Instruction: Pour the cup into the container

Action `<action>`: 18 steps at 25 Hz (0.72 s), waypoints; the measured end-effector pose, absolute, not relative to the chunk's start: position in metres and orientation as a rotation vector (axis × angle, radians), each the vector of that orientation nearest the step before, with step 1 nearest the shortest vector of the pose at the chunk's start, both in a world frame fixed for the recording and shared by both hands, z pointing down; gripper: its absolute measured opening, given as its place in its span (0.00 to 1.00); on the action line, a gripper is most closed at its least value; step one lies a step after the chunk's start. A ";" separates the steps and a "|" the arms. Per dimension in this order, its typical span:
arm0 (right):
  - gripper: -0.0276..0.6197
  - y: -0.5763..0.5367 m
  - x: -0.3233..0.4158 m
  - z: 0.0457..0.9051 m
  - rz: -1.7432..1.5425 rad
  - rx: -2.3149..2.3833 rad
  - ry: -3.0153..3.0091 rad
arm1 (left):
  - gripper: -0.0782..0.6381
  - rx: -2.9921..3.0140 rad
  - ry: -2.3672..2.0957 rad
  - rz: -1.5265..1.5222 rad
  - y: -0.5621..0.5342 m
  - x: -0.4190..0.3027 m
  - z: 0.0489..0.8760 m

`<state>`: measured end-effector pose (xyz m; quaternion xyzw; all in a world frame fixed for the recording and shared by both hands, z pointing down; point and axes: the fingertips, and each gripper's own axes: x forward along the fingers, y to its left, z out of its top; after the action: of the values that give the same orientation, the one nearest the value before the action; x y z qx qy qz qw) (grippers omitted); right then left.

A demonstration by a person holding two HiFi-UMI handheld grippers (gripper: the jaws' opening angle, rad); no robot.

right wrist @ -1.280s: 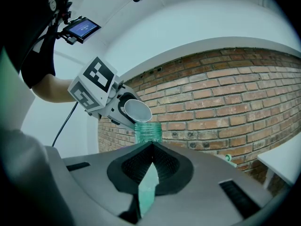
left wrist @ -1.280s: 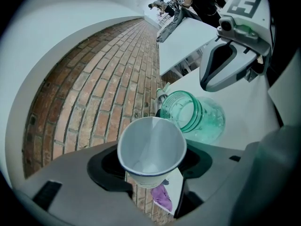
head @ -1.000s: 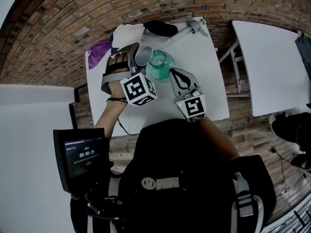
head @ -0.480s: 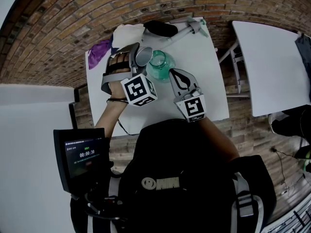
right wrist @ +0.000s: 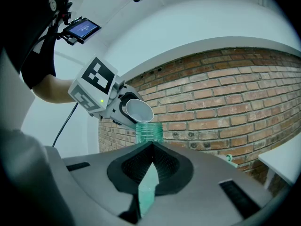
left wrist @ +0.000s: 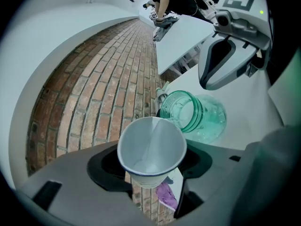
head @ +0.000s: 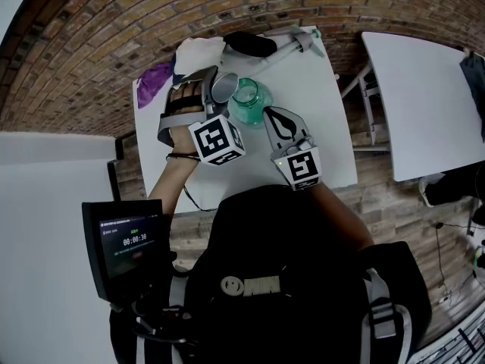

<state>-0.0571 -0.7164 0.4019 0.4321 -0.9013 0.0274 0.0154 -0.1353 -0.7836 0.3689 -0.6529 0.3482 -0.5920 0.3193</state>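
Note:
A white paper cup (head: 223,87) lies tipped on its side in my left gripper (head: 212,86), whose jaws are shut on its body. The cup's rim hangs right over the mouth of a green glass jar (head: 248,103) that stands upright on the white table (head: 318,120). In the left gripper view the cup (left wrist: 150,149) shows a pale inside, with the jar (left wrist: 197,114) just beyond its lip. My right gripper (head: 267,114) is shut, its tips close against the jar's near side. In the right gripper view the jar (right wrist: 149,132) rises just past the closed jaws, under the cup (right wrist: 138,111).
At the table's far left lie a purple cloth (head: 155,78) and a white cloth (head: 198,51). A black object with a grey handle (head: 250,44) lies at the far edge. A second white table (head: 417,105) stands to the right, over a brick floor.

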 end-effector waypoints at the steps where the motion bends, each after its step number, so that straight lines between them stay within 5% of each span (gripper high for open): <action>1: 0.04 -0.716 -0.057 0.402 0.085 1.344 -2.804 | 0.53 -1.716 0.915 -1.556 -0.783 -0.135 0.369; 18: 0.04 -0.715 -0.057 0.400 0.085 1.347 -2.812 | 0.53 -1.640 0.882 -1.569 -0.782 -0.134 0.368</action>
<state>-0.0574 -0.7154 0.4001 0.4318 -0.9015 0.0273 0.0113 -0.1341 -0.7825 0.3675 -0.6318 0.3398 -0.6045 0.3462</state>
